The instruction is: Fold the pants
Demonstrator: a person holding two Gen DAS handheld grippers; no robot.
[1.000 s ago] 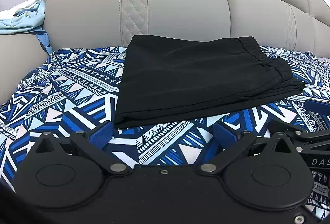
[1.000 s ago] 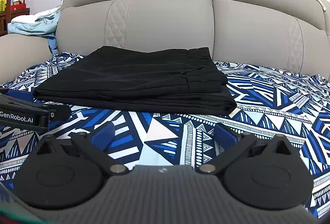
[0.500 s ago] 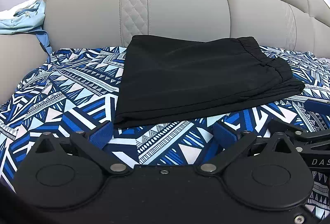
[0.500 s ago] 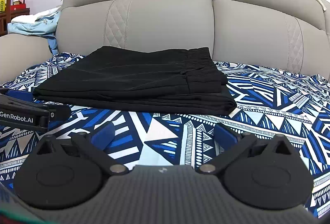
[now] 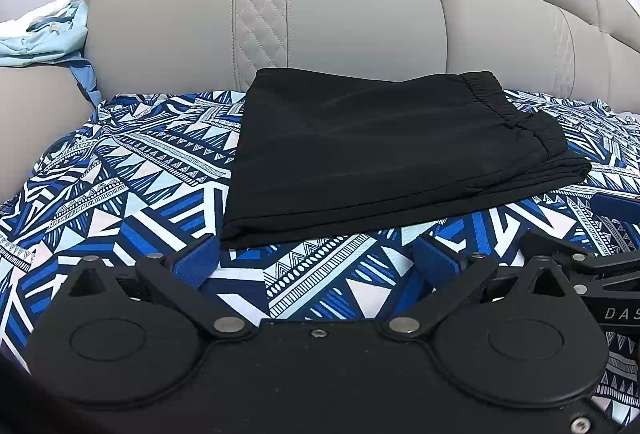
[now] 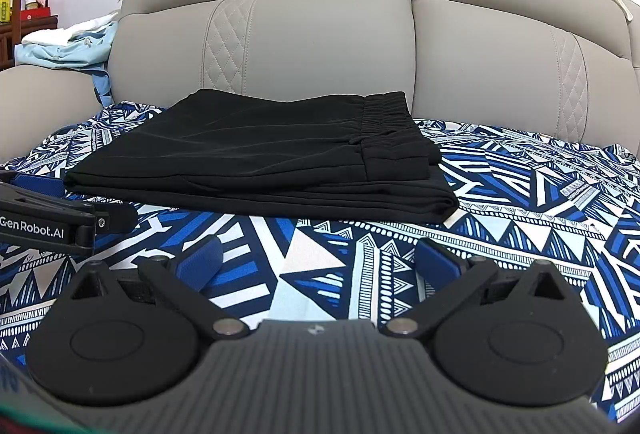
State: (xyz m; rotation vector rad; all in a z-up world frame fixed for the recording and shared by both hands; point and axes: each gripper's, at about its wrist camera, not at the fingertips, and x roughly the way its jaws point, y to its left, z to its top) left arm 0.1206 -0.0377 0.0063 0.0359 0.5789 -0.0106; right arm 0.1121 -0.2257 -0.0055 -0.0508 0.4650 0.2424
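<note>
Pants [image 5: 384, 154] are black, folded into a flat stacked rectangle, lying on the blue/white geometric sheet [image 5: 132, 186] in front of the grey sofa back [image 5: 340, 18]. Elastic waistband [image 5: 504, 106] sits at the pants' right end, layered edges visible along the near side.

Left gripper [image 5: 316, 260]: fingers spread wide, nothing between them, only sheet showing in the gap. Pants' near-left corner is just beyond the left blue fingertip [image 5: 198, 264], not touching it as far as I can tell. The other fingertip is clear of the pants.

Right gripper [image 6: 316, 260]: fingers spread wide, holding nothing. Pants [image 6: 260, 162] lie ahead of the fingers and a bit to their left, with a strip of sheet [image 6: 520, 218] between the pants' near edge and the fingertips.

Each gripper shows in the other's view, both on the near side of the pants and not on the fabric.

Light blue clothing [image 6: 68, 50] is heaped on the sofa arm, well left of the pants.
</note>
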